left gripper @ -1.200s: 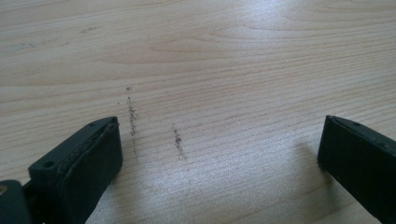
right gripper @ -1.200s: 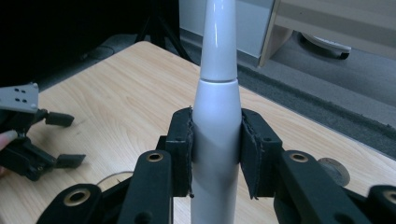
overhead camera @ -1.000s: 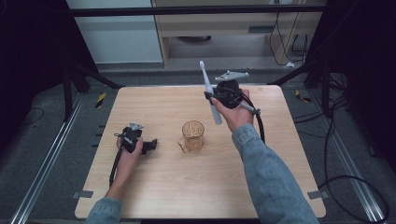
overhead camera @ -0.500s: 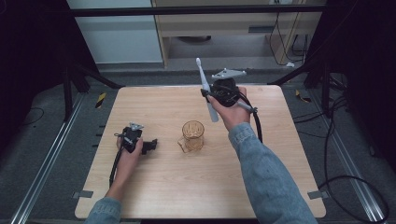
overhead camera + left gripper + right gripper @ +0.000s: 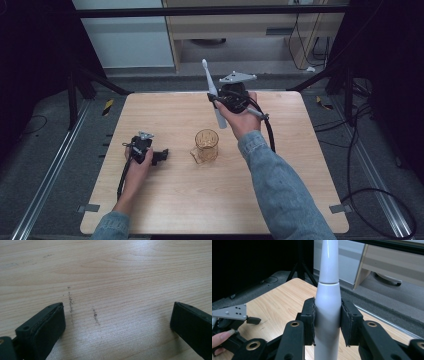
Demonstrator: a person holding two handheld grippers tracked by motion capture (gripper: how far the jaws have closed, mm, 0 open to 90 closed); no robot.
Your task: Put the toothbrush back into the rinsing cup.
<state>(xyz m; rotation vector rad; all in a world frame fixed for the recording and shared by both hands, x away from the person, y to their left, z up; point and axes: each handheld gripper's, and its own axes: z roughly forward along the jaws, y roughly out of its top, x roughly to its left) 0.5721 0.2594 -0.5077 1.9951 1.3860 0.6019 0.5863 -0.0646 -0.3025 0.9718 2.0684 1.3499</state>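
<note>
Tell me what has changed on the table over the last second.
The right gripper, shut on the white electric toothbrush, has lifted it slightly away from the person and tipped it more upright, brush head up. The grip on the handle is unchanged. The left gripper stays open, resting on the table, and the amber glass cup has not moved.

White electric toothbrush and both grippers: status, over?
Right gripper shut on white electric toothbrush, head up, above the table. Left gripper open on bare wooden table. Amber glass cup upright between them; nothing blocking it.
</note>
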